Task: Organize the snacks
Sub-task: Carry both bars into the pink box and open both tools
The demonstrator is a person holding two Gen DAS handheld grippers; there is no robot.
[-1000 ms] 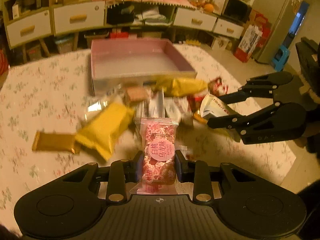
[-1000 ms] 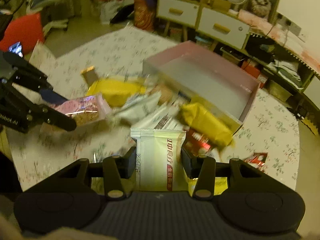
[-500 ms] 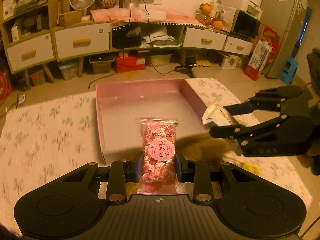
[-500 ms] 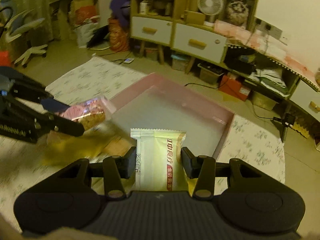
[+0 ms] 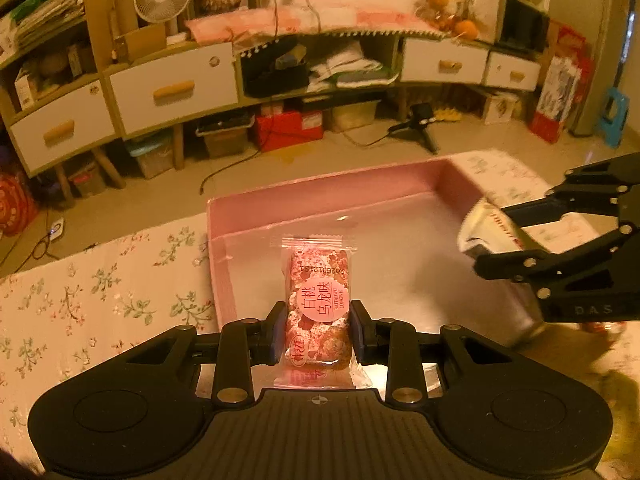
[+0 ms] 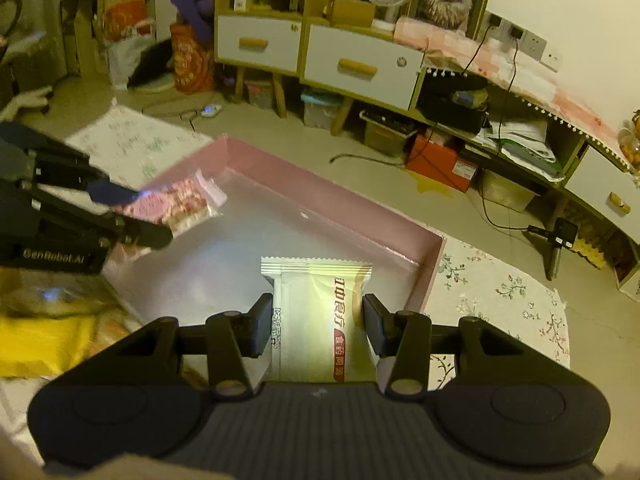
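Only the right view shows blurry, probably yellow packets [image 6: 44, 344]; over the shallow pink box [image 5: 320, 200], the left gripper [image 5: 318, 330] clamps a pink-flowered clear-wrapped snack [image 5: 318, 300], and the right gripper [image 6: 318, 322] clamps a white snack sachet [image 6: 316, 320].

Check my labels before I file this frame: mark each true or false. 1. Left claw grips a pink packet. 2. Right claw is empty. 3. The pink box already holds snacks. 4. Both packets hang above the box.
1. True: the left claw is shut on the pink snack packet.
2. False: the right claw holds a white snack packet.
3. False: the pink box shows only a bare floor.
4. True.
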